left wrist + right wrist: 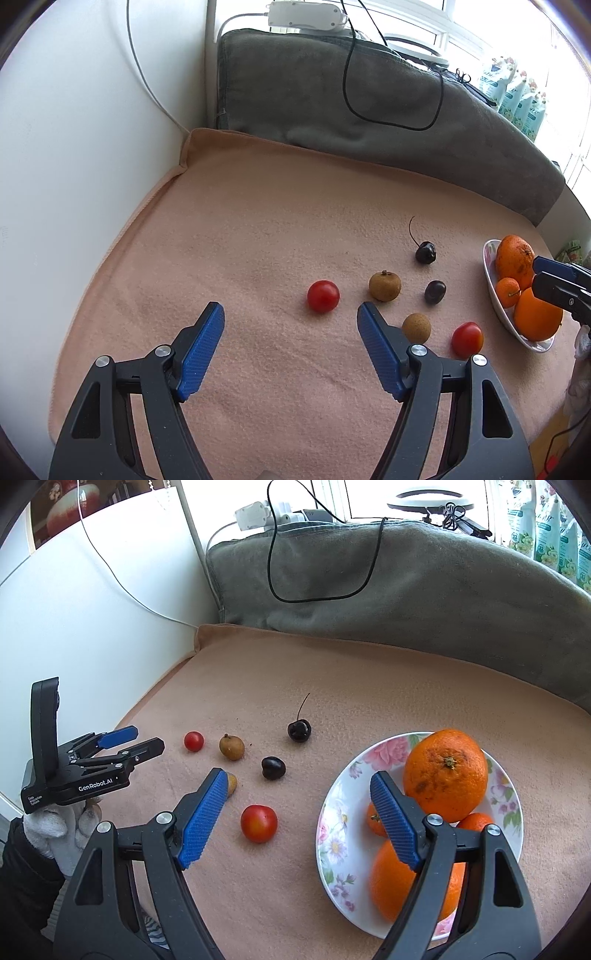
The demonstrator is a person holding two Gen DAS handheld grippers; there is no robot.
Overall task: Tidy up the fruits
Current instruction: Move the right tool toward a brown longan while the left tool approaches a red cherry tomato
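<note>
Round glossy fruits (323,301) dot fuzzy peach cloth (258,221); both ribbed-padded grippers (290,325) (297,794) gape apart.

A floral plate (334,834) is sitting at 4 o'clock on the peach cloth, holding a large orange (445,773) with its stem end facing up, a second orange (388,882) lying nearest the camera, and two small mandarins (373,818) wedged between them. Off the plate, to its 9 o'clock, small fruits are lying loose and apart: a dark stemmed cherry (299,730) at the far side, a second dark cherry (273,767) nearer, a brown longan (231,747), another longan (416,327) closer in, a small red cherry tomato (194,741) farthest out at 9 o'clock, and a larger tomato (259,823) resting just beside the plate.
</note>
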